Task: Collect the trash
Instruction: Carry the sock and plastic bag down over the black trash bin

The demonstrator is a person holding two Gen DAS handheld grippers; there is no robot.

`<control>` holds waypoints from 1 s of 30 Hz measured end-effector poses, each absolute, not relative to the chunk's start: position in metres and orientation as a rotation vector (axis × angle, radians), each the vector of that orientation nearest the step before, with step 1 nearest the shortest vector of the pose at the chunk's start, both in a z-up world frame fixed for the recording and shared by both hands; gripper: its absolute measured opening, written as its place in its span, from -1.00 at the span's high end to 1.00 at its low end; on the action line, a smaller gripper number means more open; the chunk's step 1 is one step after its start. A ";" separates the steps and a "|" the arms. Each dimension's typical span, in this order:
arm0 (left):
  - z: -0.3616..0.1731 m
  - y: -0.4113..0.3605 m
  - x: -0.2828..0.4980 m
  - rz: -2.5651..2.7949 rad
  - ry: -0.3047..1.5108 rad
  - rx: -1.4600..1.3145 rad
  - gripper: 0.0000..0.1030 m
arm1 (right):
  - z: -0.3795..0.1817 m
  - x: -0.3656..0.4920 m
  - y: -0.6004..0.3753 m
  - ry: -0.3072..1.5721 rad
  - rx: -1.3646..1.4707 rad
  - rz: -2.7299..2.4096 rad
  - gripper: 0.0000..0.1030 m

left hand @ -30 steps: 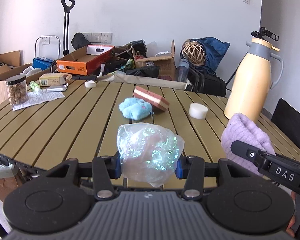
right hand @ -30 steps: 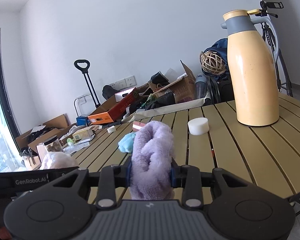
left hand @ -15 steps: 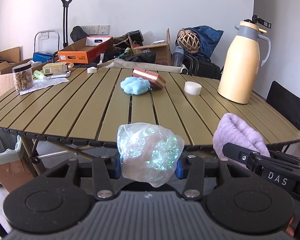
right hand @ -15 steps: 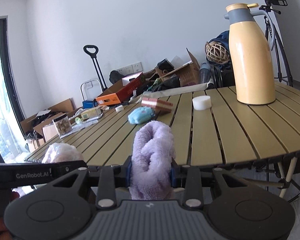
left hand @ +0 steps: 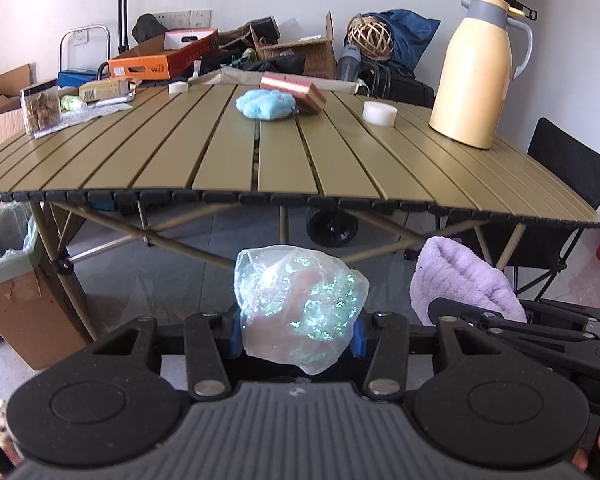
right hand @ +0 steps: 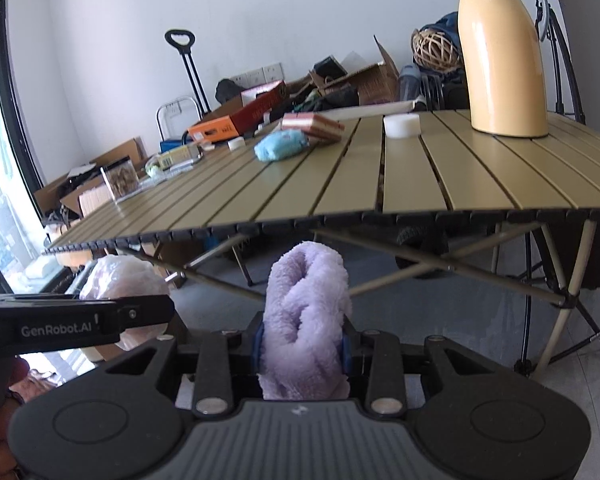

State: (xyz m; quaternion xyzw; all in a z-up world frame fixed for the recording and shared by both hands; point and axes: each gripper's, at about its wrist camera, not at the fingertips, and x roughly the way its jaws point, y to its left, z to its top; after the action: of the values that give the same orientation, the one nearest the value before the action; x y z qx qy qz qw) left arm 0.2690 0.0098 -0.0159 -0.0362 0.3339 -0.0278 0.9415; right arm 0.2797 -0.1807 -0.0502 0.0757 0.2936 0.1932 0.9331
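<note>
- Left gripper (left hand: 298, 334): jaws clamped on one crumpled clear plastic bag (left hand: 300, 304), blue pads pressing both its sides; the bag bulges above and ahead of the fingers.
- Right gripper (right hand: 300, 344): jaws shut tight on one folded lilac towel (right hand: 306, 320), which stands up between the pads.
- Both grippers sit side by side, near each other but apart; each shows at the edge of the other's view.
- Both held items are off the slatted folding table (left hand: 228, 152), below and short of its near edge; that edge runs across, ahead of and above both grippers.
- Open room: bare grey floor under the table ahead of the grippers, crossed by the table's leg braces.
- One lined trash bin (left hand: 8, 264) in a cardboard box stands on the floor to the left of the left gripper, beside a table leg; its mouth is open.
- On the table, far ahead: one yellow thermos jug (left hand: 476, 76) to the right, one white round puck (left hand: 379, 113), one blue fluffy cloth (left hand: 264, 106) touching one pink box (left hand: 294, 92), one clear jar (left hand: 40, 108) to the left.
- One black chair (left hand: 572, 168) stands beyond the table's right end.
</note>
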 end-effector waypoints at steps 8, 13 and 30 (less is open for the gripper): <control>-0.044 0.013 0.263 -0.068 0.751 -0.084 0.07 | -0.074 0.272 -0.175 0.688 0.109 0.396 0.35; -0.062 0.016 0.260 -0.065 0.799 -0.098 0.07 | -0.089 0.268 -0.175 0.744 0.086 0.380 0.35; -0.115 0.038 0.270 -0.026 0.956 -0.131 0.08 | -0.143 0.272 -0.175 0.946 0.037 0.302 0.35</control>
State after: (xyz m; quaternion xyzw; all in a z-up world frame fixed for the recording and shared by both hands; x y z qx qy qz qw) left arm 0.2695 0.0375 -0.1145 -0.0630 0.4598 -0.0127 0.8857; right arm 0.2717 -0.1751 -0.1433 0.0178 0.4537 0.1449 0.8791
